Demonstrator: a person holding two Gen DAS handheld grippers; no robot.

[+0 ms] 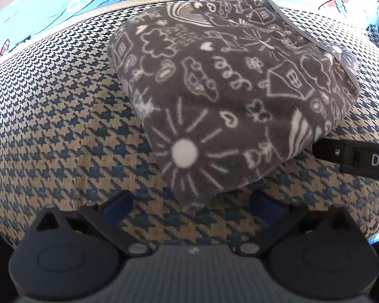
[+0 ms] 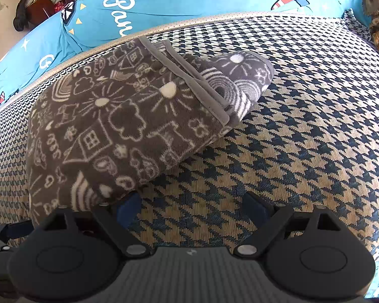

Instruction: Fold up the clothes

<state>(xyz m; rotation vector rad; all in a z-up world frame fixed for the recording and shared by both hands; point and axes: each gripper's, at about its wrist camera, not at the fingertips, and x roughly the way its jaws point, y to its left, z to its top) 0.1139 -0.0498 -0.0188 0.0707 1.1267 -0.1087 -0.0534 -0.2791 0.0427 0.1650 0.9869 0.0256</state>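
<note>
The folded grey blanket is lying on the houndstooth cushion. Both the left gripper and the right gripper are standing apart, holding nothing. A careless nudge risks spilling the loose bound edges out of the fold.

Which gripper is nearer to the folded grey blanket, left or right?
Right, narrowly. The right gripper has one finger at the folded grey blanket's near edge; the left gripper hovers open before its corner.
</note>
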